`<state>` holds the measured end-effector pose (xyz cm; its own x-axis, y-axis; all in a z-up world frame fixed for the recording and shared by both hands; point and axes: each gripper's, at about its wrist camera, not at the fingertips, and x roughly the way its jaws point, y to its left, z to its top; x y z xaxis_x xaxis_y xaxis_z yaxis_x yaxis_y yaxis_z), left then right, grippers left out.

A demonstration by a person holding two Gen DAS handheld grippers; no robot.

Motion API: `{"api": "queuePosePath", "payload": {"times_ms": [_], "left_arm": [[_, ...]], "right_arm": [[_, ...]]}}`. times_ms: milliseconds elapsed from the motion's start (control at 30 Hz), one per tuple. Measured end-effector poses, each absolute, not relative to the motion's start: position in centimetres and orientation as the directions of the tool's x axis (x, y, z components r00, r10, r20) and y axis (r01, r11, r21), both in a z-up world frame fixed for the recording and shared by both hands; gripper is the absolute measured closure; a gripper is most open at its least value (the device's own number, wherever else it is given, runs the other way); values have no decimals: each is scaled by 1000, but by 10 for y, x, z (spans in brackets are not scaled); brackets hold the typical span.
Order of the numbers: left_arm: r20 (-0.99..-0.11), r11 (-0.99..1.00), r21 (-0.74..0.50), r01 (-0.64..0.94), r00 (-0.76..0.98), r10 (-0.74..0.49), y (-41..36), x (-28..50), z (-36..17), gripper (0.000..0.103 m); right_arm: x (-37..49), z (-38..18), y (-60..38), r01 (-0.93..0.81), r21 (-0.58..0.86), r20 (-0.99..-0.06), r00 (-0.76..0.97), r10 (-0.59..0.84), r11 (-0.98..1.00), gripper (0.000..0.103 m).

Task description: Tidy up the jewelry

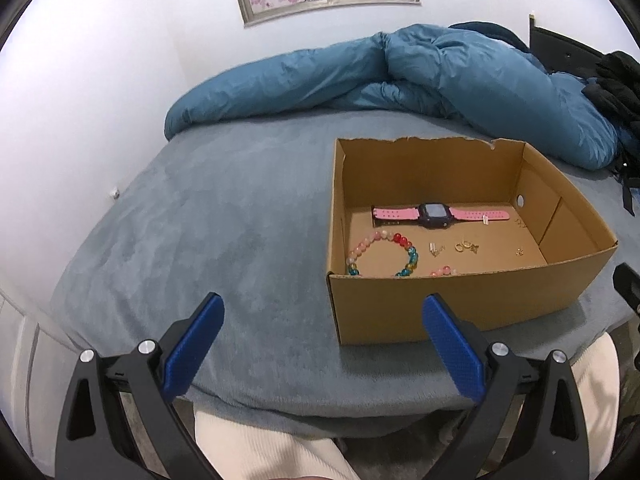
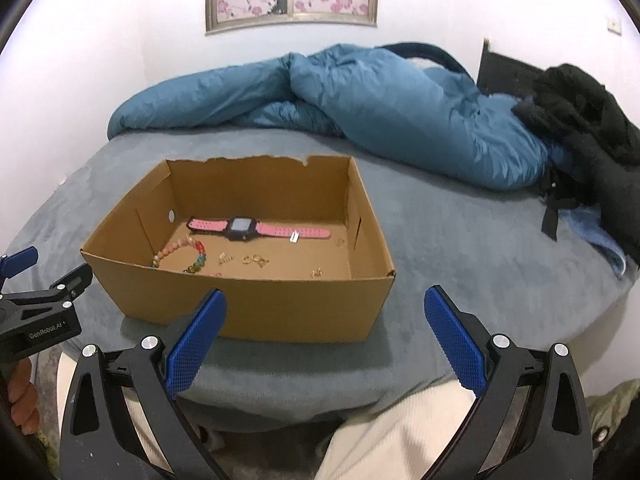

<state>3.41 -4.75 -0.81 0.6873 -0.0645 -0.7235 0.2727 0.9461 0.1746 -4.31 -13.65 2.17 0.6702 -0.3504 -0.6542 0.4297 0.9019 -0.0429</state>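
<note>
Resting inside box (image 2: 248,304): watch (image 2: 242,229), bracelet (image 2: 192,256)

Open-jawed left gripper (image 1: 323,312), cardboard box (image 1: 440,308), pink watch (image 1: 436,213), bead bracelet (image 1: 380,254)

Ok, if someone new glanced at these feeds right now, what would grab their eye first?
Probably the open cardboard box on the grey bed, with the pink-strapped watch lying flat along its far side and a colourful bead bracelet nearer the front. Behind it a rumpled blue duvet fills the far side of the bed. Both grippers, left and right, are open and hold nothing.
</note>
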Motion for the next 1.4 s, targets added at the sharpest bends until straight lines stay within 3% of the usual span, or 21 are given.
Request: {"api": "queuePosePath", "payload": {"times_ms": [367, 1400], "left_arm": [[-718, 951, 159, 265, 692, -73, -46, 36, -1, 6], [-747, 951, 139, 276, 660, -82, -49, 38, 0, 6]], "right_arm": [[-48, 30, -142, 462, 2, -620, 696, -362, 887, 8], [-53, 27, -146, 485, 12, -646, 671, -363, 874, 8]]}}
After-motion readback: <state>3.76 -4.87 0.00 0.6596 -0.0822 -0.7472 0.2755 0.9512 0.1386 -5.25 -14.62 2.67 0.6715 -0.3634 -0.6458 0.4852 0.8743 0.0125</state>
